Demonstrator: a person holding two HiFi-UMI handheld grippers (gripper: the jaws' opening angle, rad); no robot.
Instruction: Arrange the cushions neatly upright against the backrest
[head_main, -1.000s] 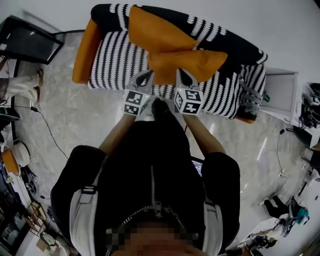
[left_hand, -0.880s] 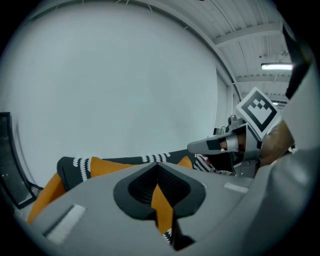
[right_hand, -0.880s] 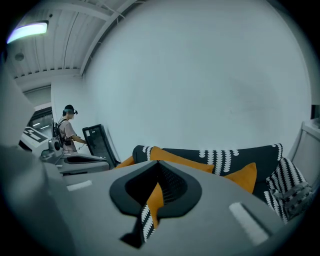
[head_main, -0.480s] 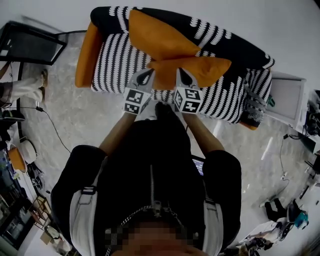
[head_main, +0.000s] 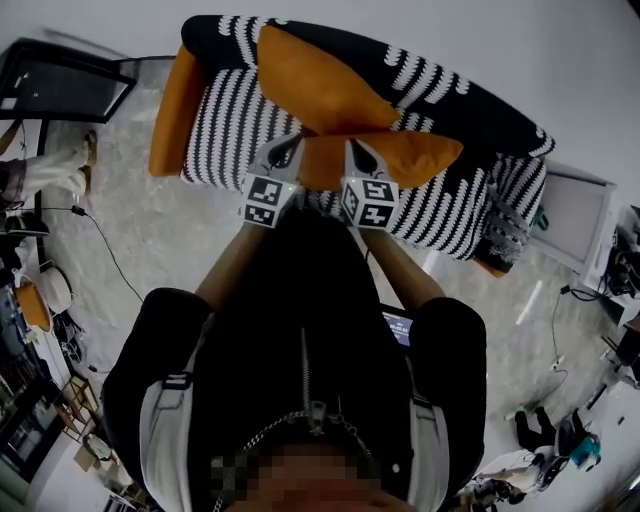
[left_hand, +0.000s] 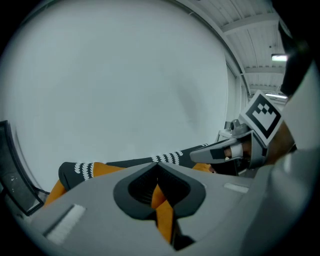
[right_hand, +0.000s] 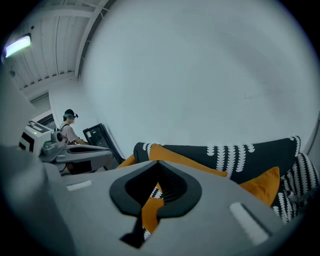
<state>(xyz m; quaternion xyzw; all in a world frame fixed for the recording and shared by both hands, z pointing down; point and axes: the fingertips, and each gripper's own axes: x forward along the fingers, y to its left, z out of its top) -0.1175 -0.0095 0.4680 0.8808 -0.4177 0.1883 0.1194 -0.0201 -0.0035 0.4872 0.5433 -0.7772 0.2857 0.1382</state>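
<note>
The left gripper (left_hand: 159, 192) and right gripper (right_hand: 152, 197) were each clenched on the near edge of a flat orange fabric cushion (head_main: 405, 155) at the front edge of the black-and-white striped sofa (head_main: 225, 125). The pinch points were hard to make out in the head view. Only the gripper views showed fabric between the jaws. A second orange cushion (head_main: 315, 80) leaned against the backrest.

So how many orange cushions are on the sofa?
2. The rear cushion leans against the backrest; the front cushion lies before it, pinched by the left gripper and right gripper. The orange sofa ends may be armrests or more cushions.
</note>
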